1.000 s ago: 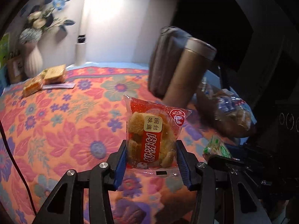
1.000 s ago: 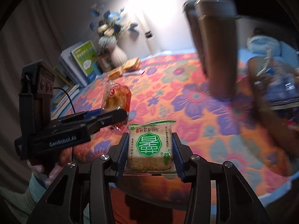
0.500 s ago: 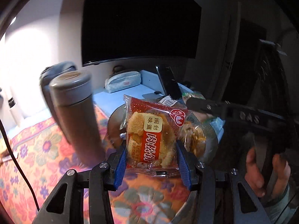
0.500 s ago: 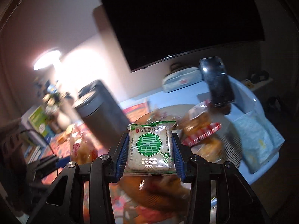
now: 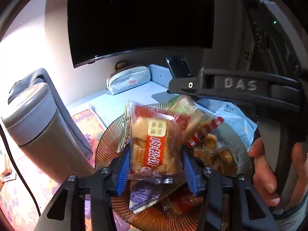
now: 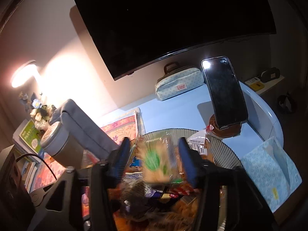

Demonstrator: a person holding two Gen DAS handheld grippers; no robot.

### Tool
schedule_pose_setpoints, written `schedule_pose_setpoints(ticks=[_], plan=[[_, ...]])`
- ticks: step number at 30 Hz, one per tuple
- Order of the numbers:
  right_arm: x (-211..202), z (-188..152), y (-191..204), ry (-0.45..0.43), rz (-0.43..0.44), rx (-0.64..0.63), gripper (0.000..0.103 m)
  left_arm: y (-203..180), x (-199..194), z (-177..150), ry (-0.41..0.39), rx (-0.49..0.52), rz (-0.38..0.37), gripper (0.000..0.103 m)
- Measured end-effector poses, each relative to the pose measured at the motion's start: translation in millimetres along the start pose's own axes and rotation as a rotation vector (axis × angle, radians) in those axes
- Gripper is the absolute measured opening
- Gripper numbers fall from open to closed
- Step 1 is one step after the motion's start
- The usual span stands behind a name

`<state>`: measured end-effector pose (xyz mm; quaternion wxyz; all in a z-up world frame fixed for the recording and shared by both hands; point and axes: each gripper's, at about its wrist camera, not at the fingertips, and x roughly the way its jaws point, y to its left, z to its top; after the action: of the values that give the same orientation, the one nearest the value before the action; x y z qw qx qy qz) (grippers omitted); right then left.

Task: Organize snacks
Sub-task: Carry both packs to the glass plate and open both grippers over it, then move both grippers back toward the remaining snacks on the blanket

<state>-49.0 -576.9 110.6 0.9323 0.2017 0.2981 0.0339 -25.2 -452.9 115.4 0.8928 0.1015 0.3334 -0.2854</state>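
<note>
Left gripper (image 5: 155,161): jaws just opened wider, red pork-floss cake packet (image 5: 154,144) loose between the pads, above the ribbed glass plate (image 5: 107,144). Right gripper (image 6: 154,157): jaws likewise just spread, green-label snack packet (image 6: 156,161) blurred between them, clear of both pads, over the same plate's snack pile. Beyond: grey tumbler (image 5: 38,127), propped phone (image 6: 224,90), pencil case (image 6: 179,82), dark monitor (image 5: 138,17).
</note>
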Motion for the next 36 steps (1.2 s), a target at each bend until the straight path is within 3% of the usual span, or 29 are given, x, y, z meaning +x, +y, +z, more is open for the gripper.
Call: schedule_pose_setpoints(ticks=[1, 2, 12, 18, 27, 36], plan=[[-2, -1, -2, 0.000, 0.005, 0.003, 0.062, -1, 0, -1, 0.002, 0.004, 0.002, 0.065], [-4, -1, -3, 0.000, 0.015, 0.004, 0.062, -1, -1, -1, -0.008, 0.009, 0.004, 0.068], [-39, -19, -1, -0.017, 0.070, 0.045, 0.062, 8, -40, -19, -0.055, 0.018, -0.015, 0.068], [-58, -36, 26, -0.012, 0.105, 0.009, 0.062, 30, -81, -42, -0.083, -0.012, 0.026, 0.068], [-62, -63, 91, 0.045, 0.181, -0.092, 0.063, 115, -132, -99, -0.069, -0.233, 0.093, 0.068], [-31, -91, 171, 0.150, 0.264, -0.237, 0.063, 202, -187, -166, -0.090, -0.407, 0.238, 0.068]])
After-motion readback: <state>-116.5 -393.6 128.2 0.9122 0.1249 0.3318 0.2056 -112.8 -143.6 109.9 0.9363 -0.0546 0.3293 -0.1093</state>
